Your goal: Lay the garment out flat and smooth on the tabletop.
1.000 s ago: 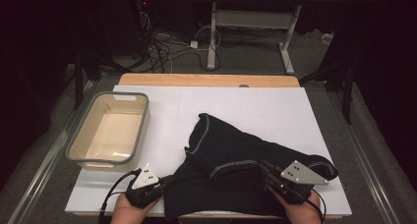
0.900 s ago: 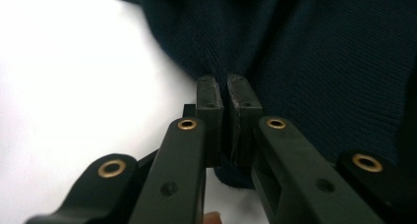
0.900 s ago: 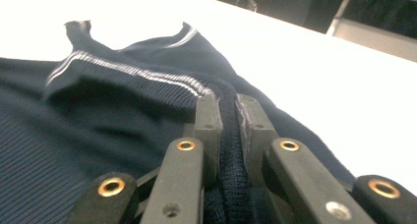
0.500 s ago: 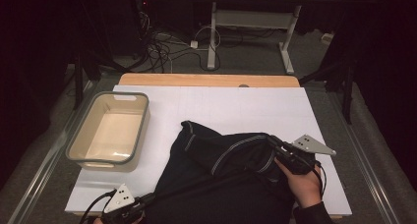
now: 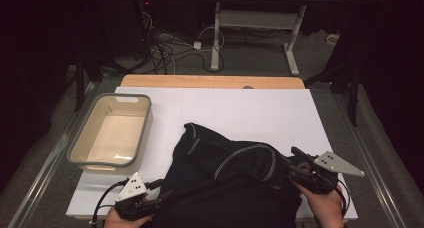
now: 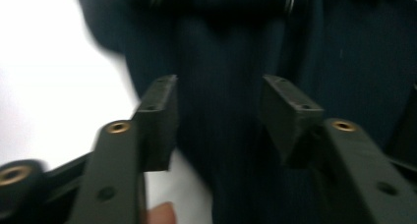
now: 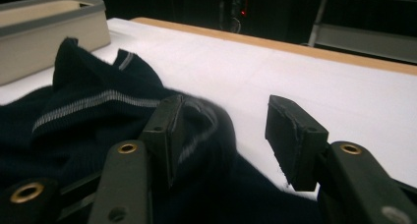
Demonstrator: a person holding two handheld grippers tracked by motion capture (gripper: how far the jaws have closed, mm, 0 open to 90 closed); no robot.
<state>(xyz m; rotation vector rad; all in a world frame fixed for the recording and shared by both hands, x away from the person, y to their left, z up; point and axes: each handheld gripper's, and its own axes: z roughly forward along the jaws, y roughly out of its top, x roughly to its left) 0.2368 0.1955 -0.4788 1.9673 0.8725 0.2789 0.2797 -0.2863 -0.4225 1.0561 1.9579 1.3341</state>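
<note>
A dark navy garment (image 5: 227, 175) with pale stitched lines lies bunched on the front half of the white table sheet (image 5: 250, 110). My left gripper (image 5: 159, 197) is at its front left edge. In the left gripper view its jaws (image 6: 219, 116) stand apart with dark cloth running between them, and the pads do not press on it. My right gripper (image 5: 296, 164) is at the garment's right side. In the right gripper view (image 7: 226, 135) a fold of cloth (image 7: 206, 121) leans on the left pad, with the right pad clear. Both pairs of jaws have just been opening.
A beige bin with a grey rim (image 5: 143, 130) stands empty at the left of the sheet, also seen far left in the right gripper view (image 7: 49, 22). A wooden table edge (image 5: 210, 81) runs along the far side. Cables and desk legs (image 5: 216, 38) lie on the floor beyond.
Both grippers were shut on the garment's front edge; now their jaws stand apart. The right gripper moved right and farther from the front edge. The garment's front part is folded over and narrower.
</note>
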